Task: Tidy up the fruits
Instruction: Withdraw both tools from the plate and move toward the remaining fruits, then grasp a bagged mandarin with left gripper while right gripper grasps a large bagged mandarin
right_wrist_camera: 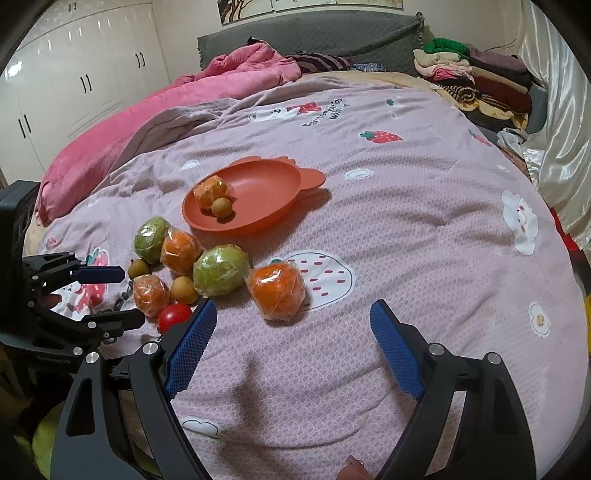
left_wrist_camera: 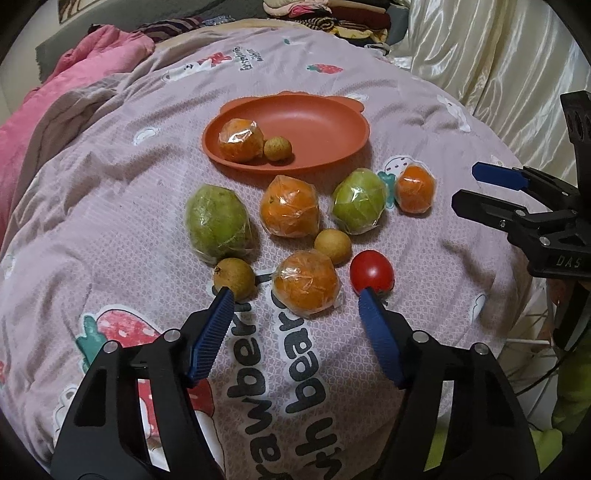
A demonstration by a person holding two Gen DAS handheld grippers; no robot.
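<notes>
A bed fills the room's middle, under a pinkish quilt (right_wrist_camera: pixel 406 229) printed with strawberries and bears. White wardrobes (right_wrist_camera: pixel 74 81) line the left wall, a grey headboard (right_wrist_camera: pixel 314 33) stands behind, and a pink blanket (right_wrist_camera: pixel 147 122) and folded clothes (right_wrist_camera: pixel 472 70) lie around. An orange plate (left_wrist_camera: pixel 314 122) holds one wrapped orange (left_wrist_camera: pixel 241 140) and one small brown fruit (left_wrist_camera: pixel 277 148). On the quilt before it lie two wrapped green fruits, three wrapped oranges, two brown fruits and one tomato (left_wrist_camera: pixel 371 276). The left tool (left_wrist_camera: pixel 295 299) stands open around the nearest orange (left_wrist_camera: pixel 306 282), untouching. The right tool (right_wrist_camera: pixel 291 314) gapes empty near another orange (right_wrist_camera: pixel 277 291).
</notes>
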